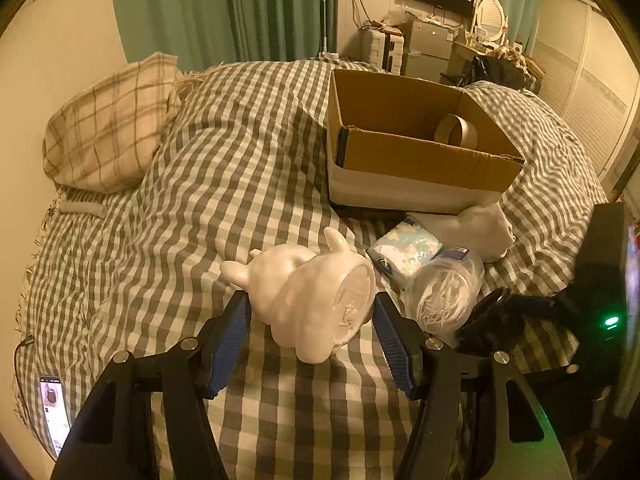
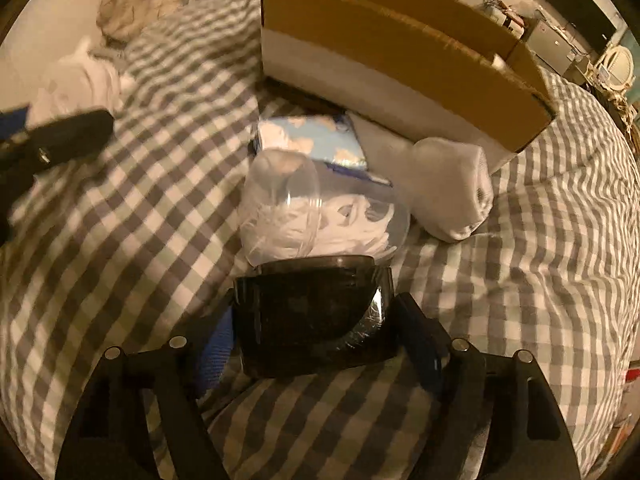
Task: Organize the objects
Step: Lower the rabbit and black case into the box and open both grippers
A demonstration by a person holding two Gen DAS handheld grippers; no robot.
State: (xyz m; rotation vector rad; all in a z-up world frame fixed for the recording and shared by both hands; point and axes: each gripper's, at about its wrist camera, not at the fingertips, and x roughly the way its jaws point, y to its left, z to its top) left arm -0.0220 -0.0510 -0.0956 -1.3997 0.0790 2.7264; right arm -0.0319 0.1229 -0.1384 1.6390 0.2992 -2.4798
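Figurine (image 1: 308, 300): lower centre of the left view, on the bed (image 1: 200, 184), between the left tongs (image 1: 310, 312), which close on its sides.
Box (image 1: 420, 160): upper right; lift clear of the rim.
Black case (image 2: 312, 316): right view, lower centre, clamped in the right tongs (image 2: 316, 320).
Jar (image 2: 320, 216): touching the case; pull away gently.

left tongs (image 1: 312, 320): black arms | ribbed blue pads | silver screws || right tongs (image 2: 316, 332): same

Right tongs (image 2: 316, 320) clamp a dark container (image 2: 312, 316)
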